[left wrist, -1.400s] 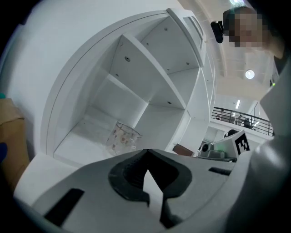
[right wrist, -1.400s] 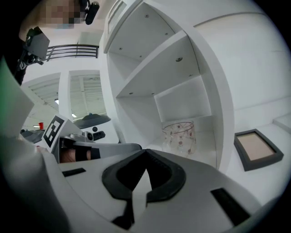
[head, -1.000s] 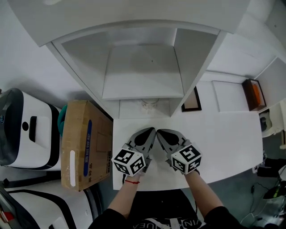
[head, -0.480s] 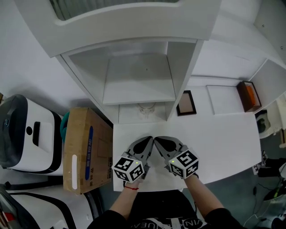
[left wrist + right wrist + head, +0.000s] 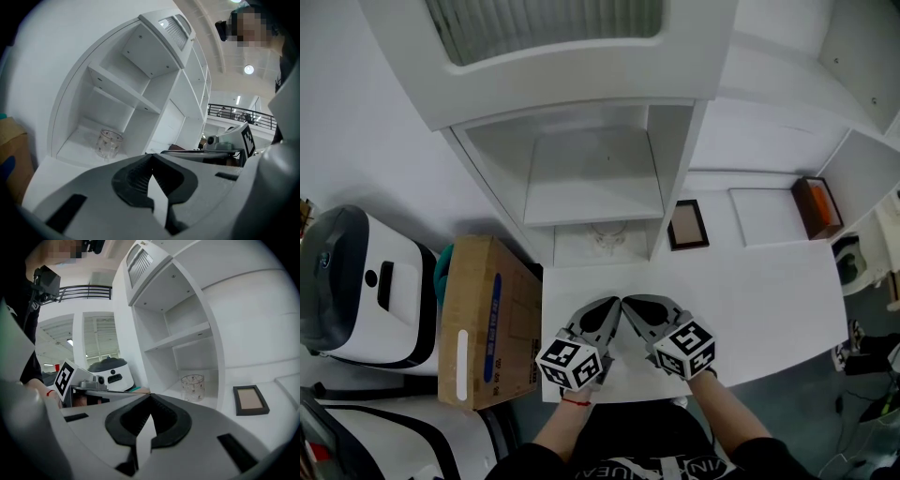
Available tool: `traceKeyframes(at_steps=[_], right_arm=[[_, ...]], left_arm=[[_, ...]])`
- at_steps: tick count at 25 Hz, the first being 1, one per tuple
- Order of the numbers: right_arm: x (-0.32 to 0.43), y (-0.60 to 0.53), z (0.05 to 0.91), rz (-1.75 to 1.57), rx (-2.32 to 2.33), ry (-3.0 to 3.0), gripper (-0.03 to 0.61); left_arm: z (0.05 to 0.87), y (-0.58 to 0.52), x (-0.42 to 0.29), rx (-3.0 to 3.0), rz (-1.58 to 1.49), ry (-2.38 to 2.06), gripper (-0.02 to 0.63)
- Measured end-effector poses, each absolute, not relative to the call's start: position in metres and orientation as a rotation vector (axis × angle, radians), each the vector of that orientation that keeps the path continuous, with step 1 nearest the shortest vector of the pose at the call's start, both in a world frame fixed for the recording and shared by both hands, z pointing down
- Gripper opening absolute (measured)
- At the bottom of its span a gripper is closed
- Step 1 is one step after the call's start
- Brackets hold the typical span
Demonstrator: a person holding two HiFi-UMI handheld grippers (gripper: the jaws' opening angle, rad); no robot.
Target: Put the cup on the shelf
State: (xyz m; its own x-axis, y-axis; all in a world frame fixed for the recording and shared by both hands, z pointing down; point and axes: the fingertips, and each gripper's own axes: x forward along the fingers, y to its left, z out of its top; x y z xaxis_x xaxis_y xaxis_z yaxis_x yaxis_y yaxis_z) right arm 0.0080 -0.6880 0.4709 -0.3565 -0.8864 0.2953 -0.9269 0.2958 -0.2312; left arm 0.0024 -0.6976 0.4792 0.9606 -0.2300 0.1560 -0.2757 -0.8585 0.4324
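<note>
Near edge of the desk [image 5: 750, 291]: the left tongs [image 5: 151, 157] and right tongs [image 5: 150, 397] are held side by side, each closed tight with nothing gripped.
Cup [image 5: 610, 234]: set in the lowest bay of the shelf [image 5: 675, 169], well apart from both tongs.
Cup axis: upright, mouth turned up.
Progress: the placing is judged done; nothing seems left.
</note>
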Motion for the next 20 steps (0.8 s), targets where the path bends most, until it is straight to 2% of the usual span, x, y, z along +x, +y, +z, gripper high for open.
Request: traceKeyframes(at_steps=[20], right_arm=[[-0.017,-0.649,0.442,0.604,1.724,-2.516,0.003]], left_arm=[[0.446,-0.661,-0.022,2.696,0.103,-0.303,0.005]])
